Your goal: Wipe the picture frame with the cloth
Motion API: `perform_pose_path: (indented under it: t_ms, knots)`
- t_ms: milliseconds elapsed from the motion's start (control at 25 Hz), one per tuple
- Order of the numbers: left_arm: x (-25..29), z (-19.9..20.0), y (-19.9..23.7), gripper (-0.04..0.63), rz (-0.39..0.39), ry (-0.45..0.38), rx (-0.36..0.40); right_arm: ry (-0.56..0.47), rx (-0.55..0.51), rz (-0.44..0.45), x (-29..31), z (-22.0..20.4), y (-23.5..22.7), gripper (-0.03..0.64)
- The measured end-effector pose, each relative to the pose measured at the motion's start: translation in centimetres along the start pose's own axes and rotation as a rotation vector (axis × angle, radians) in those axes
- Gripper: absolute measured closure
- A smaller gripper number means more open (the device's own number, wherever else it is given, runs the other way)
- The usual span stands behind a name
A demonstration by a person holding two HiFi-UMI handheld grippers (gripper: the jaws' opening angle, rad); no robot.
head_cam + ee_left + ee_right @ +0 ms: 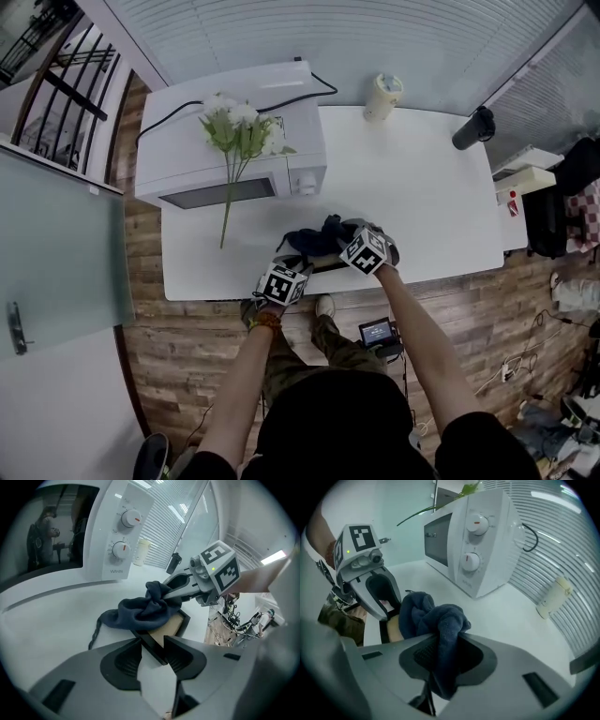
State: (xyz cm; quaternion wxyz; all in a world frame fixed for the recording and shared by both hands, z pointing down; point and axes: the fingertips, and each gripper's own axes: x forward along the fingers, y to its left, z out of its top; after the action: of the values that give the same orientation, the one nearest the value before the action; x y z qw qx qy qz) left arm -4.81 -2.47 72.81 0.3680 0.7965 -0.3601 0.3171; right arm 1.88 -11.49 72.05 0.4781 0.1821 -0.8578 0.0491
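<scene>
The frame [172, 624] lies flat on the table [412, 187], at its near edge in front of the person. It has a black rim and a tan panel. The cloth [140, 609], dark blue and bunched, sits on top of it and covers a good part of the panel; the corner nearest the left tongs and a strip of tan beside it are bare.

The left tongs [153, 641] are closed on that near corner of the rim, one jaw on each side, and seem to pin the frame to the table. The right tongs [440, 645] are clamped on a fold of the cloth, which hangs down between the jaws and spreads out ahead of them onto the frame. The two tongs stand near each other, tips towards the frame from opposite sides.

As I judge it, the wipe is under way and not finished: the cloth is in contact with the panel and held for rubbing, but no picture shows dust or smears, so how much has been cleaned cannot be told. The bare strip, the rim and the pinned corner probably remain.

Farther back on the table stand a microwave [234, 131] with flowers [239, 127] lying over it, a pale cup [382, 94] and a dark bottle [473, 127], all well apart from the frame.
</scene>
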Motion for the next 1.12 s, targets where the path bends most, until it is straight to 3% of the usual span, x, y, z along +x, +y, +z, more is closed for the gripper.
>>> perform_pose_path:
  t_ms: [80,200,280,360,480,600,720,840,960,1120]
  knots:
    - [-0.1,0.0,0.1,0.445,0.006,-0.007,-0.009,-0.018,0.009,0.022,0.1,0.3,0.3,0.537]
    - [-0.1,-0.1,0.3,0.445,0.031,-0.026,-0.008,-0.157,0.186,0.038,-1.4,0.2,-0.2,0.537]
    - [-0.6,-0.1,0.5,0.41,0.07,-0.049,0.022,-0.302,0.324,-0.004,-4.3,0.5,-1.3,0.537]
    - [-2.1,0.7,0.2,0.414,0.1,-0.119,0.048,-0.412,0.365,-0.084,-8.0,0.9,-2.4,0.537]
    - [-5.7,4.6,-0.6,0.421,0.148,-0.324,0.064,-0.528,0.316,-0.213,-13.5,2.2,-3.3,0.537]
    - [-9.6,10.0,-2.2,0.469,0.201,-0.511,0.126,-0.632,0.241,-0.325,-18.5,4.5,-4.0,0.537]
    - [-13.8,14.9,-4.6,0.546,0.281,-0.659,0.208,-0.734,0.187,-0.408,-23.6,7.3,-4.4,0.538]
    - [-17.7,18.4,-6.9,0.583,0.339,-0.794,0.242,-0.831,0.152,-0.481,-28.0,10.1,-4.2,0.537]
    - [-20.3,20.3,-8.7,0.589,0.37,-0.888,0.25,-0.912,0.181,-0.543,-30.7,11.9,-3.7,0.538]
    - [-21.8,21.4,-10.4,0.589,0.387,-0.937,0.264,-0.949,0.216,-0.54,-31.4,13.2,-2.6,0.541]
